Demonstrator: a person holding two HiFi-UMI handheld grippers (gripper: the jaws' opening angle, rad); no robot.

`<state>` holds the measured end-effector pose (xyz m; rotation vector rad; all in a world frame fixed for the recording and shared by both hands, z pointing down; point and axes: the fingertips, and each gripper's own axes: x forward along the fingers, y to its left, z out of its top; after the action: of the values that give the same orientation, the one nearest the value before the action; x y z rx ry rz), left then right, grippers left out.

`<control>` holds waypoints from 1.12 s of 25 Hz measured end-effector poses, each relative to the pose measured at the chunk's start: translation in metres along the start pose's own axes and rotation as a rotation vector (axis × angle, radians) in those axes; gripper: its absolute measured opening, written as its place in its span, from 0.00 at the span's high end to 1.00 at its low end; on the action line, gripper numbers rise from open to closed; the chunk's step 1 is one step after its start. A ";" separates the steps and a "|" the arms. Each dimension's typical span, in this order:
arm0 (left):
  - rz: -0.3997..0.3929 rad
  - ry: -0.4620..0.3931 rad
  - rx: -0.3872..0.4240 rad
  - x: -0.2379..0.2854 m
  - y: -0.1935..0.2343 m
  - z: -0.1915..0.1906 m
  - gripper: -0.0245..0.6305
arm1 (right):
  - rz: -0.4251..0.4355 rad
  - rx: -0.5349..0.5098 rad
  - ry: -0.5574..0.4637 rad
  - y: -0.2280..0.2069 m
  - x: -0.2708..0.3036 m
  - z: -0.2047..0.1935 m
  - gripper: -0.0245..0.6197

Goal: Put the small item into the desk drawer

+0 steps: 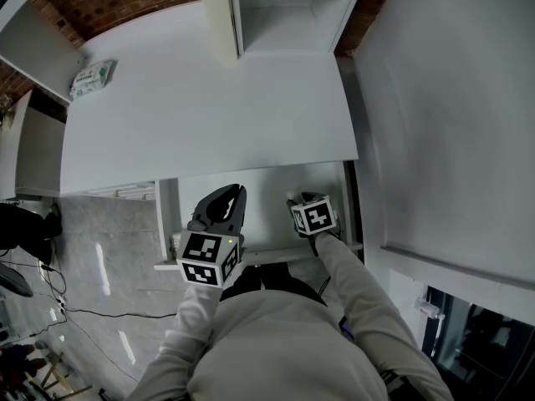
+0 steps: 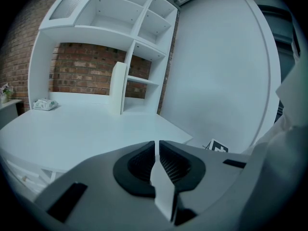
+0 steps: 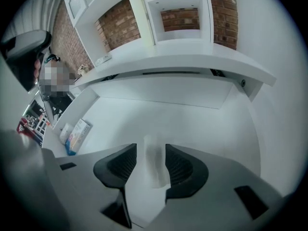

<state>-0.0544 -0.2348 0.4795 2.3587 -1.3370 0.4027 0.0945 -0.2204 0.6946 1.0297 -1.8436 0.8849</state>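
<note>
Left gripper (image 2: 157,143): jaws clenched together, empty, over the drawer's (image 3: 192,119) front edge.
Right gripper (image 3: 150,149): jaws released wide.
Small item (image 3: 155,166): pale, blurred, loose between right jaws, inside drawer.

My left tool (image 1: 233,194) points forward and slightly down, its 2 jaws drawn together with only a thin slit between the tips. My right tool (image 3: 150,149) tips steeply down, its 2 jaws standing wide apart. Both my arms reach forward, bent at the elbow, in pale sleeves (image 1: 368,303). The 2 tools sit near each other, left beside right.
</note>
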 end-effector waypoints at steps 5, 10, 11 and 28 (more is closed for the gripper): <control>-0.015 -0.009 0.005 0.002 -0.005 0.002 0.90 | 0.025 -0.020 -0.093 0.006 -0.019 0.024 0.66; -0.031 -0.017 0.013 0.001 -0.007 0.004 0.90 | 0.018 -0.042 -0.211 0.019 -0.048 0.052 0.71; -0.033 -0.019 0.014 0.001 -0.008 0.004 0.90 | 0.021 -0.036 -0.238 0.022 -0.054 0.057 0.71; -0.099 -0.058 0.050 -0.002 -0.032 0.017 0.90 | -0.004 0.083 -0.607 0.030 -0.188 0.089 0.79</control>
<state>-0.0265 -0.2266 0.4575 2.4835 -1.2434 0.3443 0.0997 -0.2259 0.4847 1.4692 -2.3085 0.6927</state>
